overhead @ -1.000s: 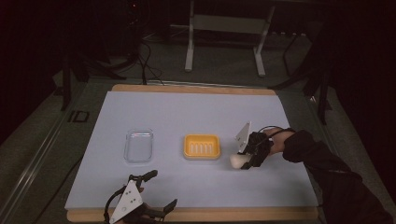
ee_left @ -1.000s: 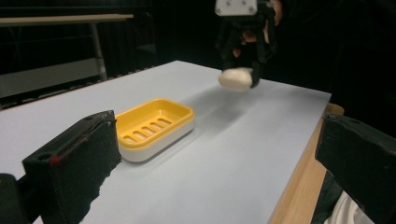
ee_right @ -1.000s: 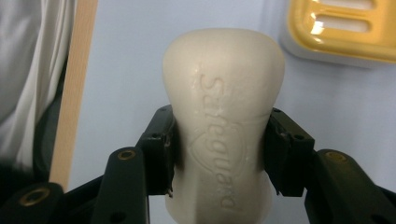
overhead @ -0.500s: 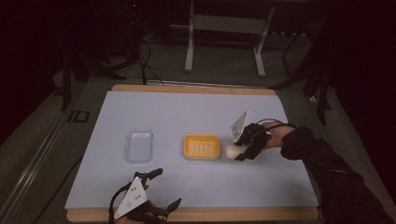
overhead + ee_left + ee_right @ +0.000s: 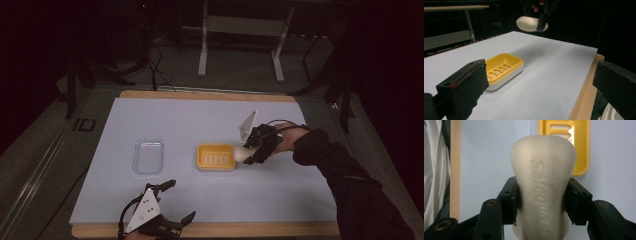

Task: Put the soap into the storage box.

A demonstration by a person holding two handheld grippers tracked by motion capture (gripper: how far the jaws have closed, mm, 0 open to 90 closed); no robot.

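The right claw (image 5: 248, 152) is held out at the end of a dark-sleeved forearm (image 5: 345, 175) that comes in from the lower right. Its jaws are clamped on a bar of soap (image 5: 543, 192), one on each side, and the soap juts forward past the fingertips. The left claw (image 5: 172, 202) sits low near the person, its jaws spread wide apart with nothing between them.

Wooden table (image 5: 210, 94) w/ pale blue-white mat (image 5: 200, 120) over most of top; wood edge shows at far and near sides. On mat: clear plastic tray (image 5: 148, 156) left of centre, yellow soap dish (image 5: 215, 157) w/ slotted insert and white base just right of it, the two apart.
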